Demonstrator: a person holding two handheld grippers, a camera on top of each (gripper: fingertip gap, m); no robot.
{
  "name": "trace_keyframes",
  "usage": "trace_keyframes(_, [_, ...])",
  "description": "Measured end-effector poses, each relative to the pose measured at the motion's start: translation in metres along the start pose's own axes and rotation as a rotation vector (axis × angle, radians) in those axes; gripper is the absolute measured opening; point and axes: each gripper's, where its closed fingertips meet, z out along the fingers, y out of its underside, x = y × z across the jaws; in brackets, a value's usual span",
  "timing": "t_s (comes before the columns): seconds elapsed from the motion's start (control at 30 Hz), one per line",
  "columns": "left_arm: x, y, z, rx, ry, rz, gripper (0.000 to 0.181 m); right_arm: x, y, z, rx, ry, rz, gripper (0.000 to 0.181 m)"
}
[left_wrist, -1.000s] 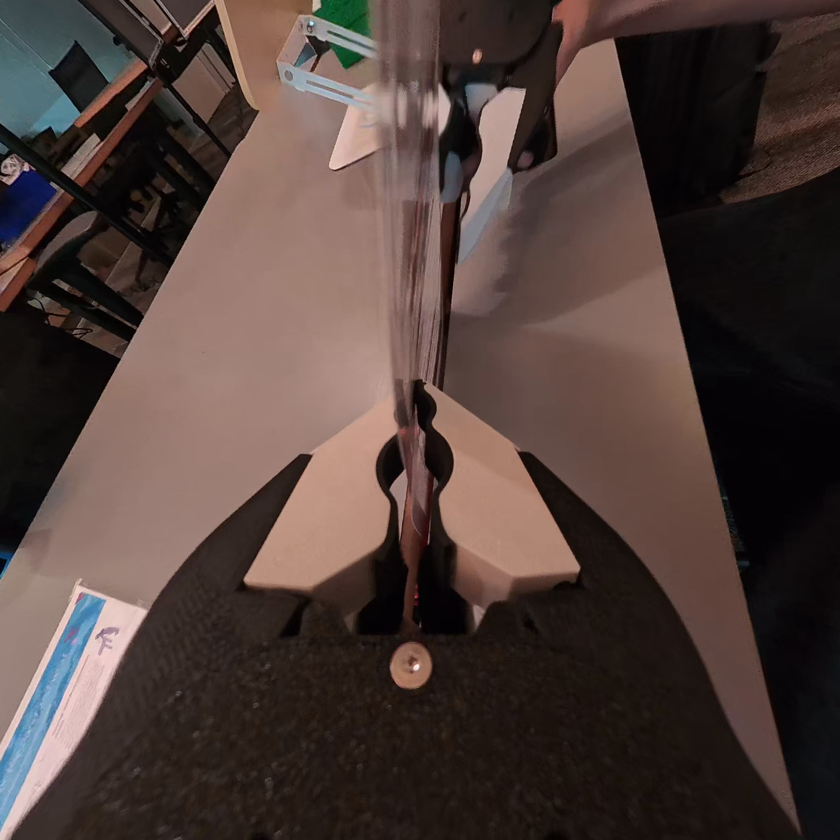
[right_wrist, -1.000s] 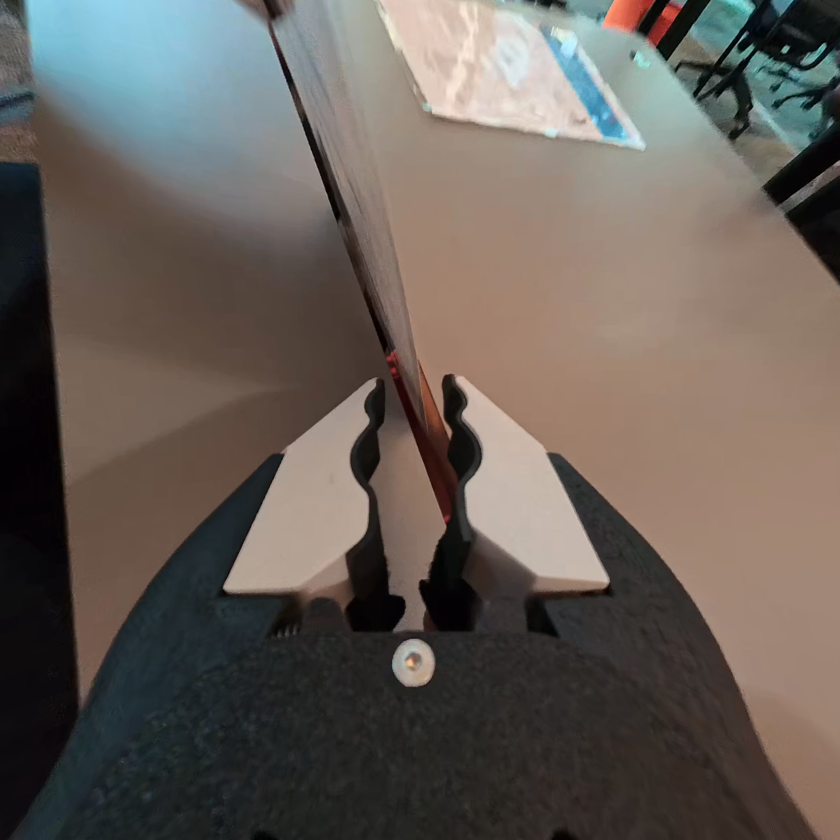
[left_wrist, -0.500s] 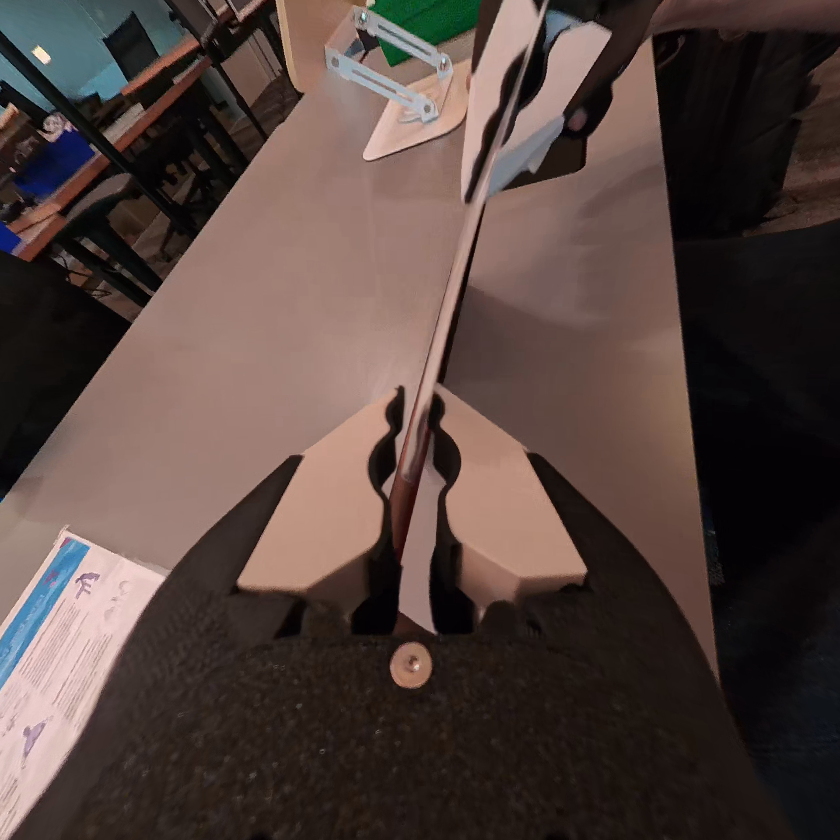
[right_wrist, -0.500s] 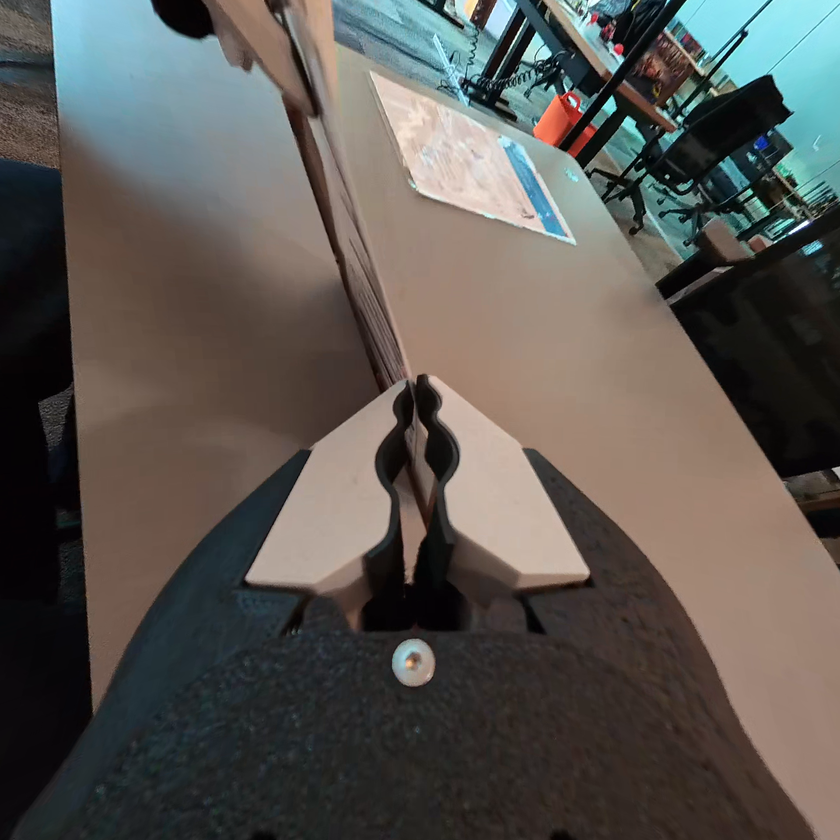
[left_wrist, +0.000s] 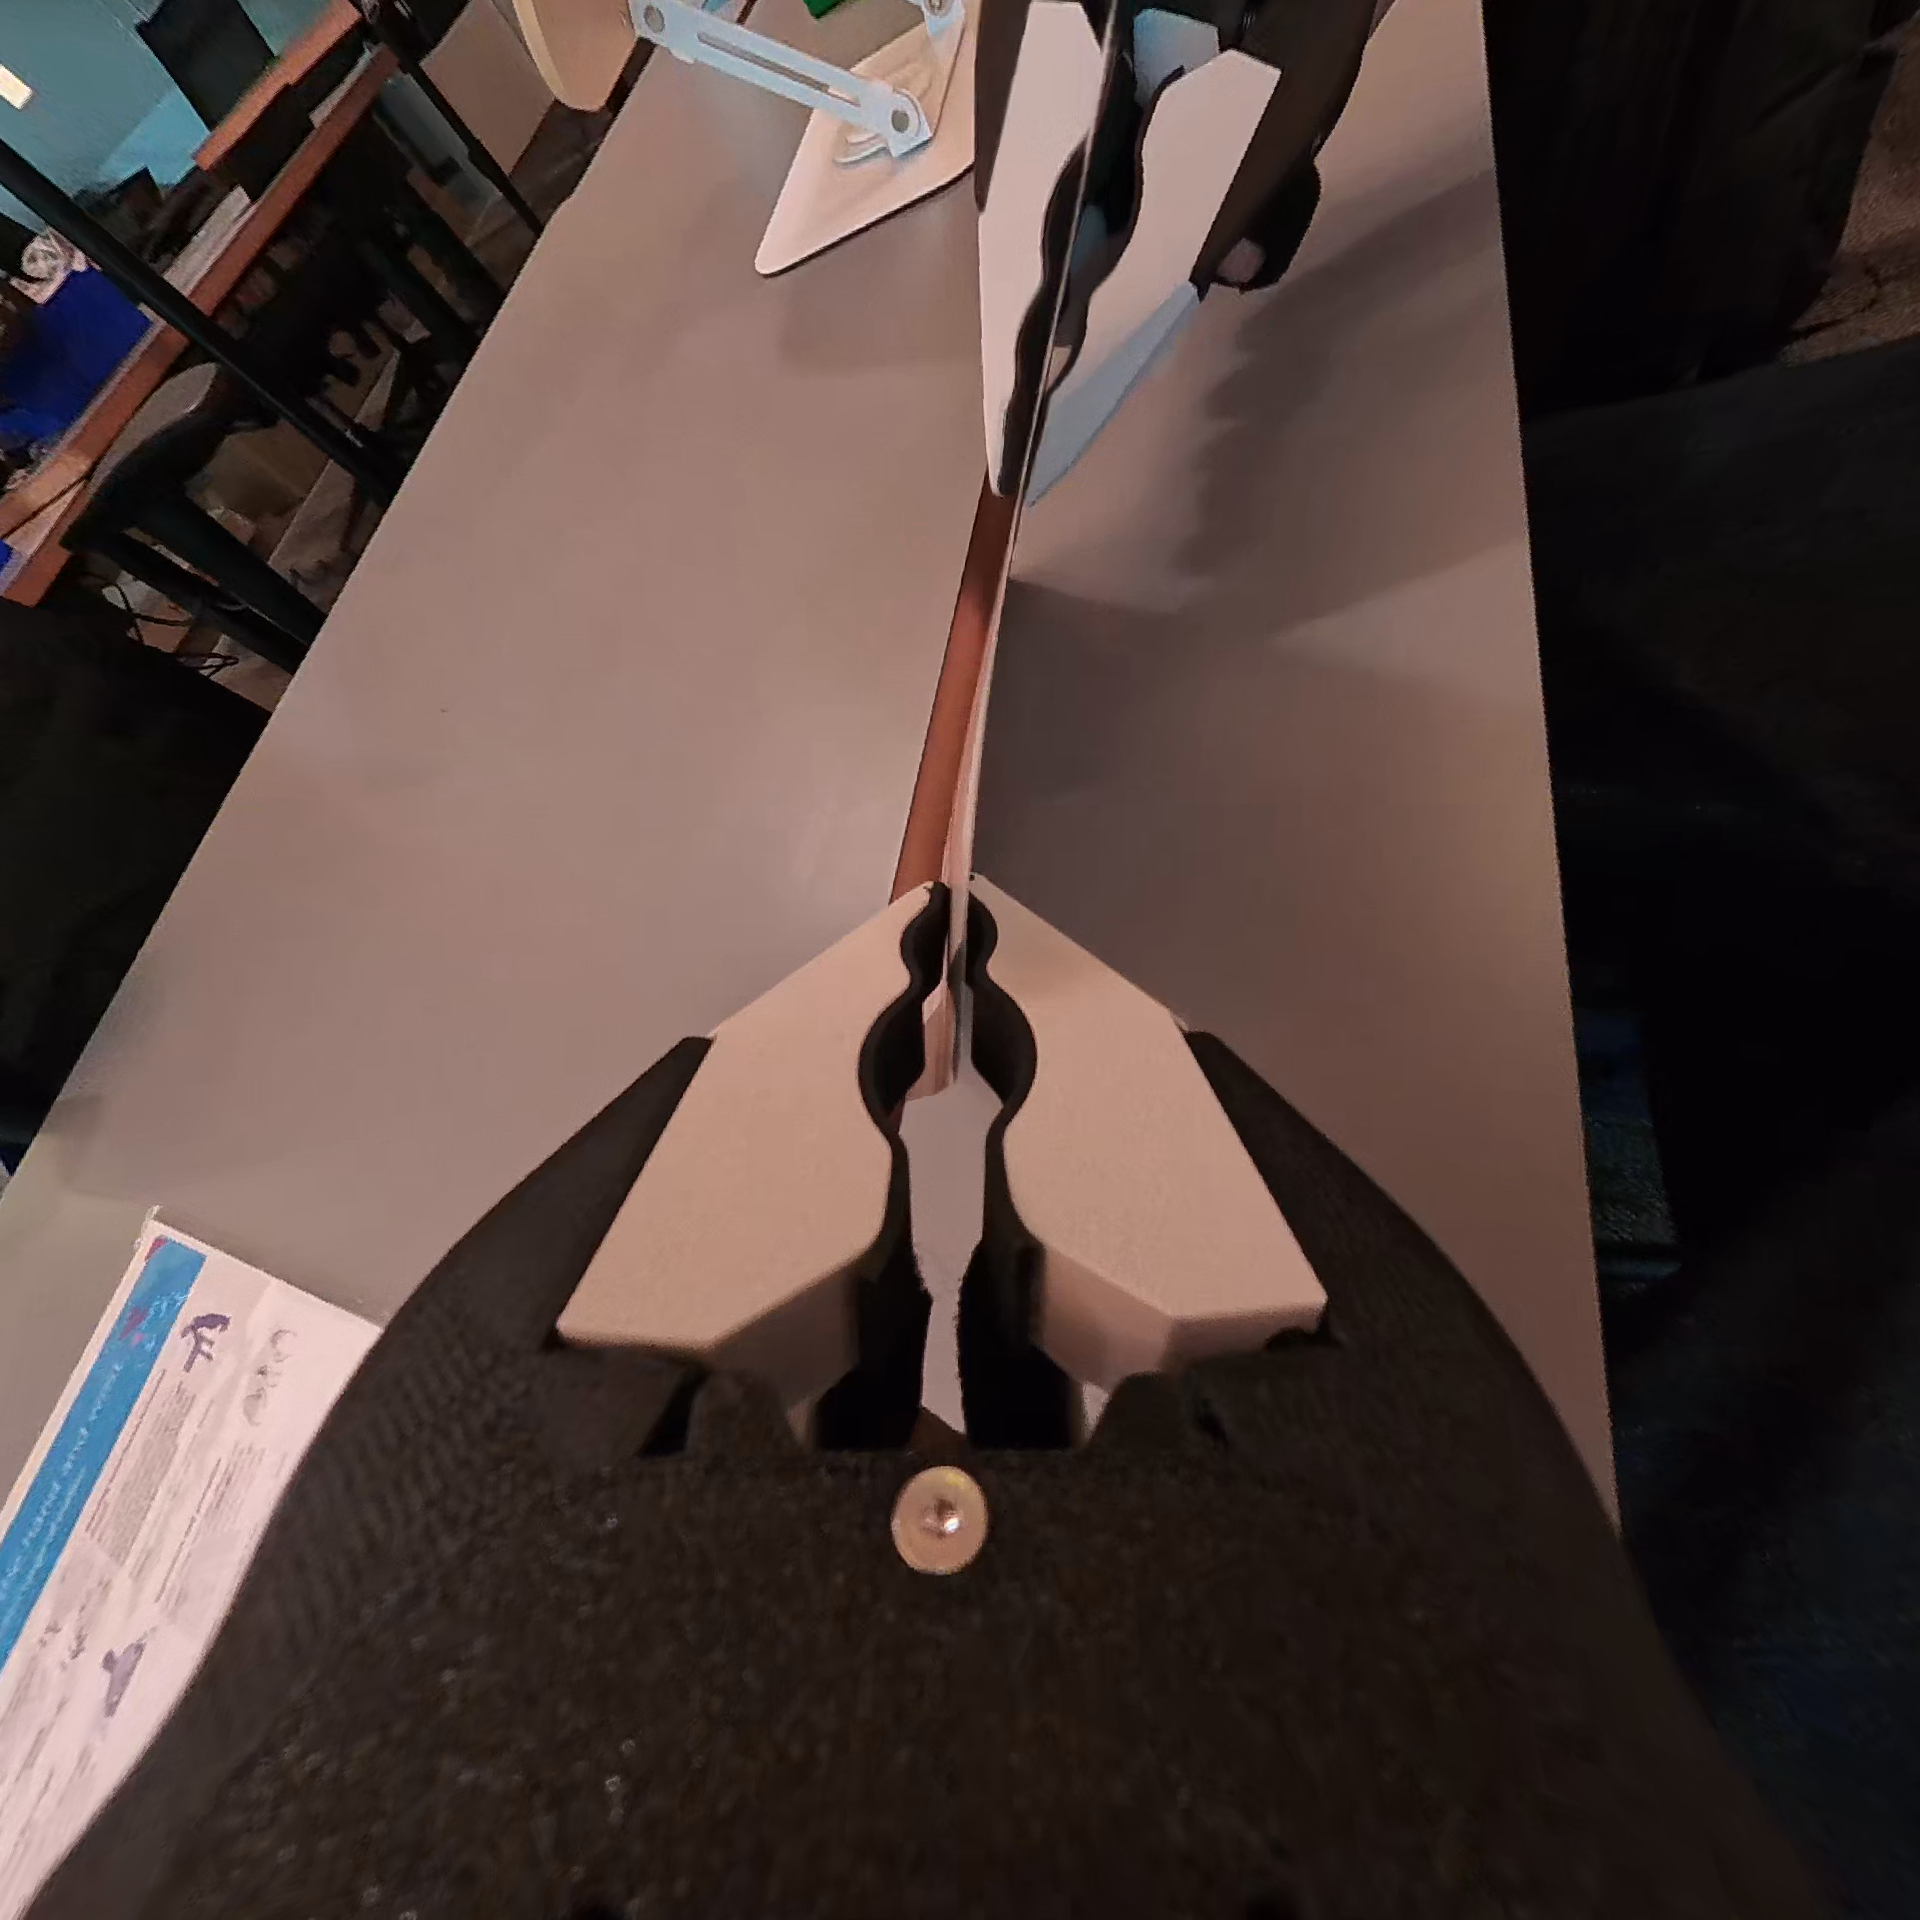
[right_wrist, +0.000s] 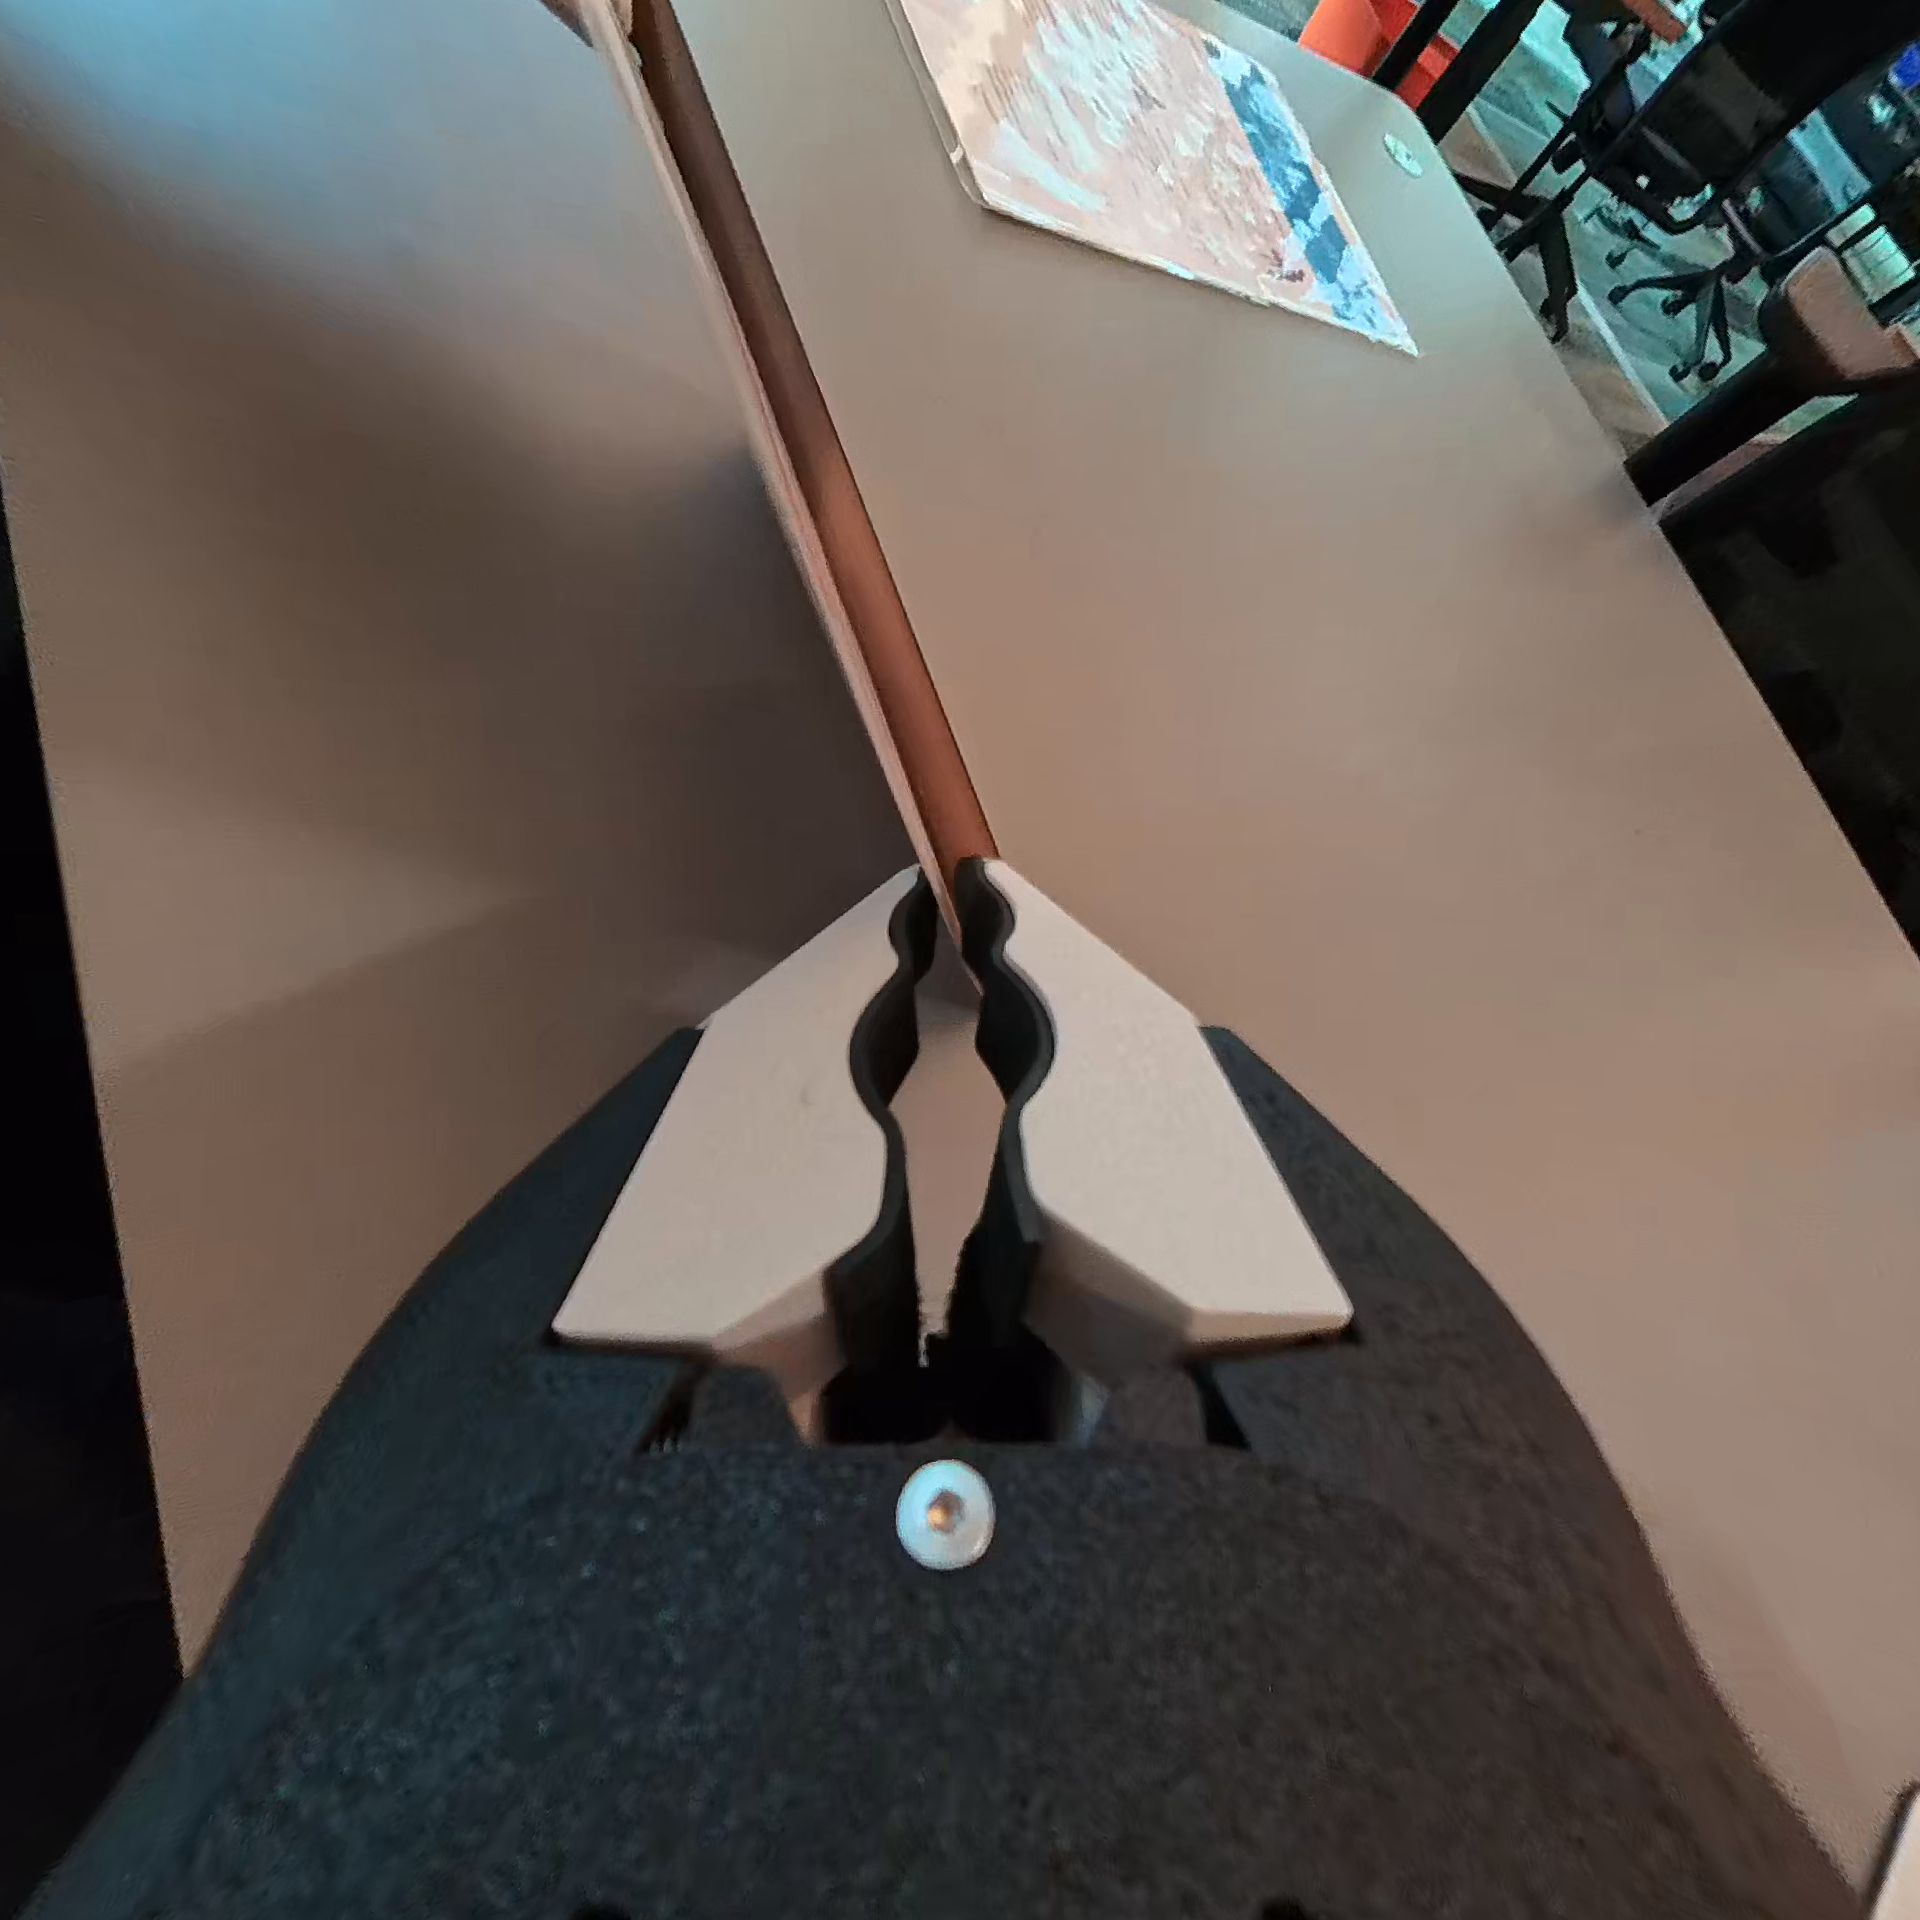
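Both grippers, left (left_wrist: 957, 914) and right (right_wrist: 951, 883), pinch opposite ends of one thin flat sheet (left_wrist: 961, 717), fingertips nearly closed. I judge this two-ended grip keeps it taut, edge-on above the table (left_wrist: 582, 644).

Grey table (left_wrist: 623, 727), perhaps reddish-brown thin sheet (left_wrist: 951, 727), blue-and-white printed leaflet (left_wrist: 135, 1455); black-lined beige jaws

grey table (left_wrist: 644, 644), printed sheet (left_wrist: 156, 1455), metal bracket (left_wrist: 831, 104)

Each of the 2 wrist cameras looks forward along its own fingers, close above the long grey table (left_wrist: 623, 623). They face each other along it, sharing the thin brown edge-on sheet (left_wrist: 951, 727) and the printed blue-and-white paper (right_wrist: 1164, 156).
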Motion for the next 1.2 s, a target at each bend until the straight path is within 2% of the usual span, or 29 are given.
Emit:
trace_keyframes(0.13, [-0.001,0.002,0.003,-0.032,0.000,0.000,0.000,0.003,0.004,-0.002,-0.010,0.013,0.011,0.006])
trace_keyframes(0.47, [-0.002,0.026,0.021,-0.130,-0.026,0.042,0.000,0.001,0.002,-0.010,0.015,0.019,0.036,0.007])
trace_keyframes(0.73, [-0.003,0.032,0.023,-0.087,-0.042,0.059,0.000,-0.006,-0.013,-0.017,0.061,0.026,-0.022,0.001])
trace_keyframes(1.1, [-0.007,0.044,0.028,-0.138,-0.059,0.022,0.001,-0.010,-0.016,-0.016,0.048,0.023,-0.045,0.001])
trace_keyframes(1.17, [-0.008,0.051,0.028,-0.197,-0.048,-0.055,0.007,-0.007,-0.013,-0.016,0.031,0.041,-0.032,0.003])
trace_keyframes(1.2, [-0.008,0.055,0.027,-0.218,-0.042,-0.080,0.017,-0.006,-0.012,-0.016,0.027,0.041,-0.023,0.003])
